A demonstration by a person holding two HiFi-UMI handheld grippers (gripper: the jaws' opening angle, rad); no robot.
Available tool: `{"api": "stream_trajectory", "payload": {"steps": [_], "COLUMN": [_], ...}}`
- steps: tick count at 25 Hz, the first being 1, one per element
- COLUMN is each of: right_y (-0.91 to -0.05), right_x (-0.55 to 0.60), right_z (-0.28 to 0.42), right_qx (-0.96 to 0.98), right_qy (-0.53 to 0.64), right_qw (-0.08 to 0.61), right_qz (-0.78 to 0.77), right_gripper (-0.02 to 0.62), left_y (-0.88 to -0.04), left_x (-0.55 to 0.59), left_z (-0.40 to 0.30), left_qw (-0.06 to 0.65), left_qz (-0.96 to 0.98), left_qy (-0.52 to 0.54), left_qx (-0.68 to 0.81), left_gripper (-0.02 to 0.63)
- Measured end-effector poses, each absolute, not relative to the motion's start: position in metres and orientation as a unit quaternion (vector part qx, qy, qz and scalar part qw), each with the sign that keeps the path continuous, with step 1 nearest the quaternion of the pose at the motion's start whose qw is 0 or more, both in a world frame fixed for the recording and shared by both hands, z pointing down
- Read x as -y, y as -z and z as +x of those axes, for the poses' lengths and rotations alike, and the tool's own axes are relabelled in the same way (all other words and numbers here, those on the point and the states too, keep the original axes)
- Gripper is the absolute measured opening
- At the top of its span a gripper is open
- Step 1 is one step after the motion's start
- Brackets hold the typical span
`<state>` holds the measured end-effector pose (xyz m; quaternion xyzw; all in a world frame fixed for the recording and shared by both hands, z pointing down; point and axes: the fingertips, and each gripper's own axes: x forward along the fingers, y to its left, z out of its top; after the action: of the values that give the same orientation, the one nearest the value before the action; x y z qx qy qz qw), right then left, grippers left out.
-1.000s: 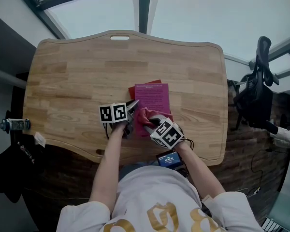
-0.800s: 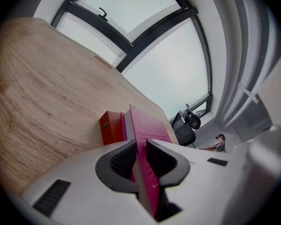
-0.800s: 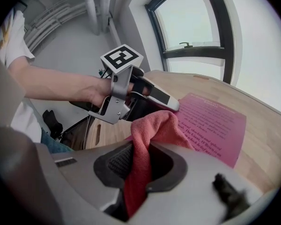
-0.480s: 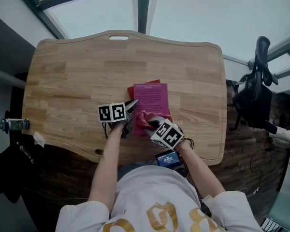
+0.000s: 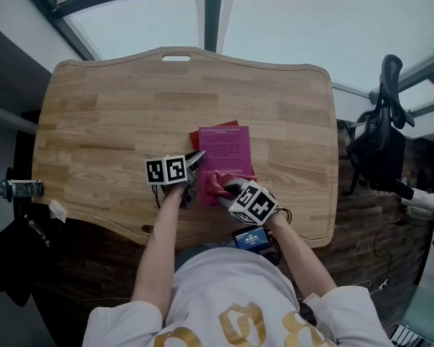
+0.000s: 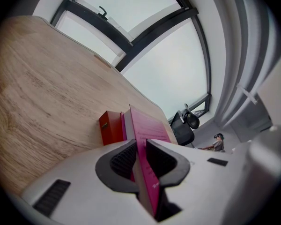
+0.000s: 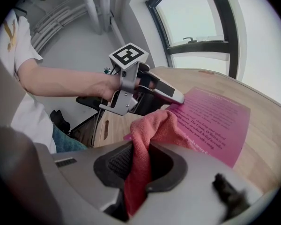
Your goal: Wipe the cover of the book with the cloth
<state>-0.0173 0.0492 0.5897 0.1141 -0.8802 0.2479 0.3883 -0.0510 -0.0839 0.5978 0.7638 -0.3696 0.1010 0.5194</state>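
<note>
While the left tool [image 6: 140, 159] is clamped on the near left edge of the magenta book [image 5: 226, 149], which lies flat on the pale wooden bench [image 5: 108, 114], we should hold firm so the smooth, printed cover cannot slide. A red boxy thing [image 6: 111, 127] sits just beside the book's far corner. Rightward, the soft, nubbly pink cloth [image 7: 155, 128] lies bunched on the cover, pinched in the right tool [image 7: 139, 168]. We judge light, even strokes best.
</note>
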Motion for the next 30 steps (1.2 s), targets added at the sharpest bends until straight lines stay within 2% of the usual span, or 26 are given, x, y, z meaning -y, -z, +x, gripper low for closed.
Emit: {"api": "stream_trajectory", "payload": {"steps": [30], "right_y": [-0.593], "right_x": [-0.015], "right_z": [0.019], "right_qx": [0.866], "right_qy": [-0.244], "right_qw": [0.407], "right_qz": [0.159], "right_gripper": [0.071], "left_y": [-0.598], "left_x": [0.084], "left_z": [-0.05], "left_qw": [0.525], "left_qz": [0.764], "left_qy": [-0.103], "left_qx": [0.36], "left_gripper": [0.074]}}
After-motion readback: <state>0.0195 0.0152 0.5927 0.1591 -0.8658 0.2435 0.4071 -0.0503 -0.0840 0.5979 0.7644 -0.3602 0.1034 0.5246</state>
